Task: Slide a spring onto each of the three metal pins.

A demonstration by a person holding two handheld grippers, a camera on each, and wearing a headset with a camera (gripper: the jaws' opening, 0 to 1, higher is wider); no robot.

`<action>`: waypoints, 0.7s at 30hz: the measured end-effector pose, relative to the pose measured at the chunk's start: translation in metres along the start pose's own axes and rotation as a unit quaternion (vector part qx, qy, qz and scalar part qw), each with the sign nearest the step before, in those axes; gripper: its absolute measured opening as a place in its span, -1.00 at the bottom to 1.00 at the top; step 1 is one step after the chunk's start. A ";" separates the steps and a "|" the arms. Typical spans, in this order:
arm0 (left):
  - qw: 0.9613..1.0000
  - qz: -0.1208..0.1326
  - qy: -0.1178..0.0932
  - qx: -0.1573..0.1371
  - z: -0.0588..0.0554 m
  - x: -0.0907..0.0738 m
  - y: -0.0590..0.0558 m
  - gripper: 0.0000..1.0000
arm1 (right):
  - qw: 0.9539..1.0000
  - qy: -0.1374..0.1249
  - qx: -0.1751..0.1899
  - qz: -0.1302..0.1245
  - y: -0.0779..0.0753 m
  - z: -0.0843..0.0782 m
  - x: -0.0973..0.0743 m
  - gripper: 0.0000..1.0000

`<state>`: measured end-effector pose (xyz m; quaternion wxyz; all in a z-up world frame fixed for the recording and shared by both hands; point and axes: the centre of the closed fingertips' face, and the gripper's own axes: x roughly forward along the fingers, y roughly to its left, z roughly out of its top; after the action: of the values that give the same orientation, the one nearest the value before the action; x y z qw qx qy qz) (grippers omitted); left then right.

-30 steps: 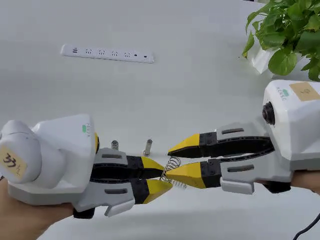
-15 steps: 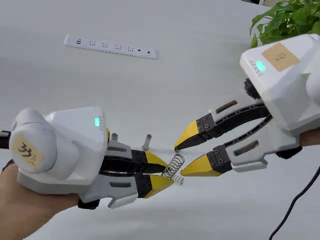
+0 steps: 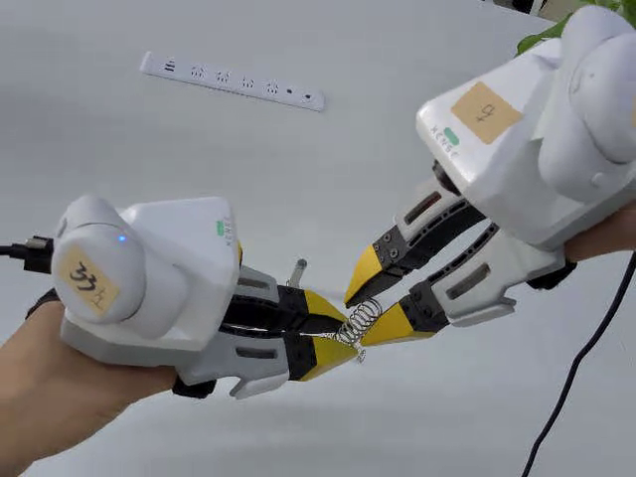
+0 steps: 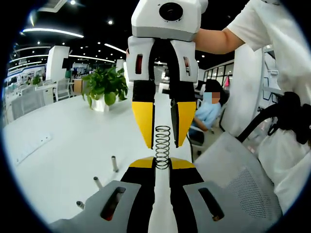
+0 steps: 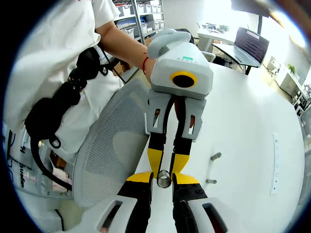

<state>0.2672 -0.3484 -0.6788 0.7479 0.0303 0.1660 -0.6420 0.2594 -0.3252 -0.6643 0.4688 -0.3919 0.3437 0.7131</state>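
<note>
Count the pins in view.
3, in a row left of the jaws in the left gripper view: far pin, middle pin, near pin. All bare. None looks hidden there.

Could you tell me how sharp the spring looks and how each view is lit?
Head view: even light, spring sharp against the pale table. Left gripper view: fisheye bending, spring crisp, background dim. Right gripper view: spring end-on, glare upper right.
</note>
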 end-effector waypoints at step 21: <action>1.000 -0.001 -0.008 -0.006 0.001 0.000 -0.001 -0.88 | 1.000 0.019 -0.010 0.003 0.001 -0.005 0.001 -0.86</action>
<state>0.2666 -0.3484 -0.6779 0.7489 0.0209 0.1639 -0.6418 0.2593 -0.3293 -0.6675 0.4555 -0.4093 0.3468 0.7104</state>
